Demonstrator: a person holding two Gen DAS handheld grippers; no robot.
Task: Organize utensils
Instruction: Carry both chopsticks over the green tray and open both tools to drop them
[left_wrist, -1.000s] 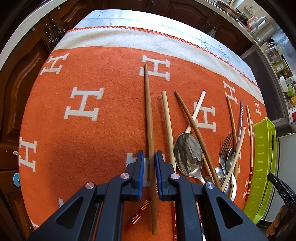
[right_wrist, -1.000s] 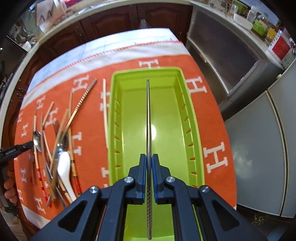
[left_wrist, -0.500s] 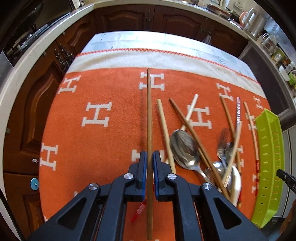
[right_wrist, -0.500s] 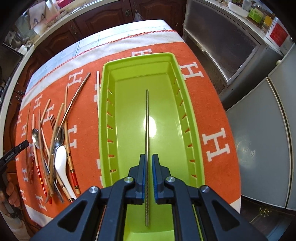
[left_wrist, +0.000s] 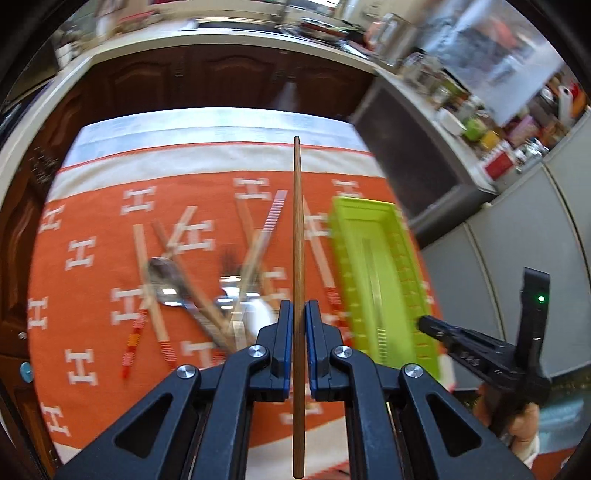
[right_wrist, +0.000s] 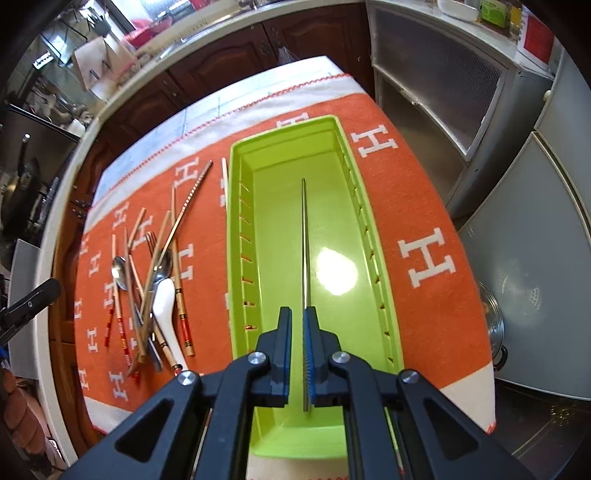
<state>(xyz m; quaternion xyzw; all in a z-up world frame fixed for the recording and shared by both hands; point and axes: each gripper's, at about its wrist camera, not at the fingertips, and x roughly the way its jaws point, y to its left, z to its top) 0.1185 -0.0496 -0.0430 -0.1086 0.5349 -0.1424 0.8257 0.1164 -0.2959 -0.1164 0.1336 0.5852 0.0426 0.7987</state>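
Left gripper (left_wrist: 298, 314) clamped on wooden chopstick (left_wrist: 297, 236), held above orange cloth (left_wrist: 92, 295), left of green tray (right_wrist: 373, 236). Right gripper (right_wrist: 297, 321) clamped on metal chopstick (right_wrist: 305, 243) over tray. Both best kept parallel to tray's long walls, lowered inside before release.

The green tray (right_wrist: 373, 236) lies open from above, nearly bare inside — piled utensils (right_wrist: 147, 288) crowd the cloth (right_wrist: 424, 206) just left.

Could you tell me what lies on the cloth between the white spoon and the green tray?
In the right wrist view, a red-banded chopstick lies between the white spoon and green tray.
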